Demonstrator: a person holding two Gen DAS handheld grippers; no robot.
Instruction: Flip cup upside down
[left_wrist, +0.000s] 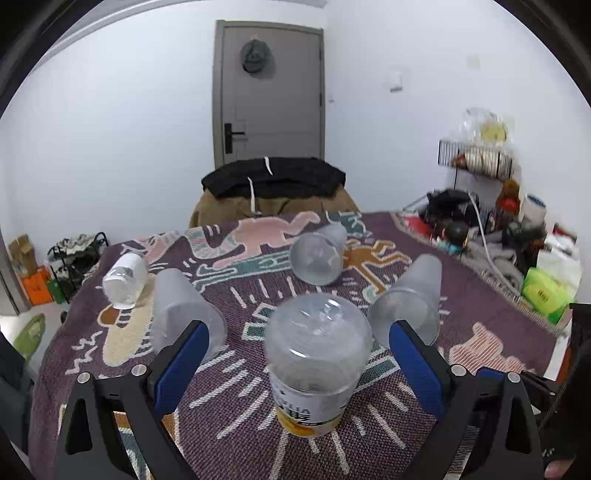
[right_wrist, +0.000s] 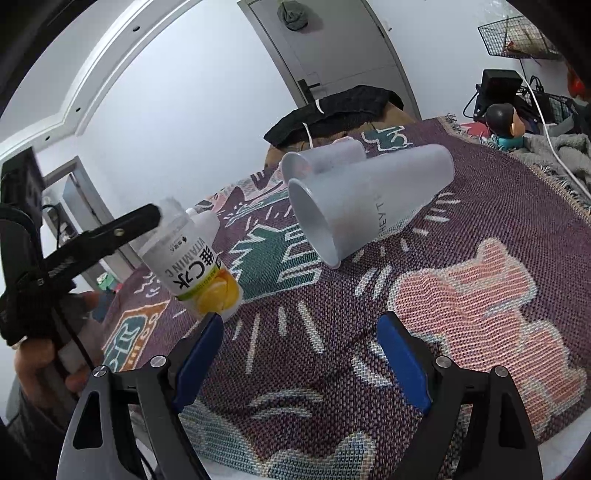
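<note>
Cup (right_wrist: 369, 199) lies on its side on the patterned blanket (right_wrist: 461, 295), at twelve o'clock from the right gripper (right_wrist: 301, 332), mouth toward nine. Both claws are released, holding nothing; the left gripper (left_wrist: 299, 343) straddles an upturned bottle (left_wrist: 314, 354). Advice: clamp mid-wall, roll the mouth downward.

The far cup (right_wrist: 325, 157) sits half hidden behind the near cup (right_wrist: 369, 206).
</note>
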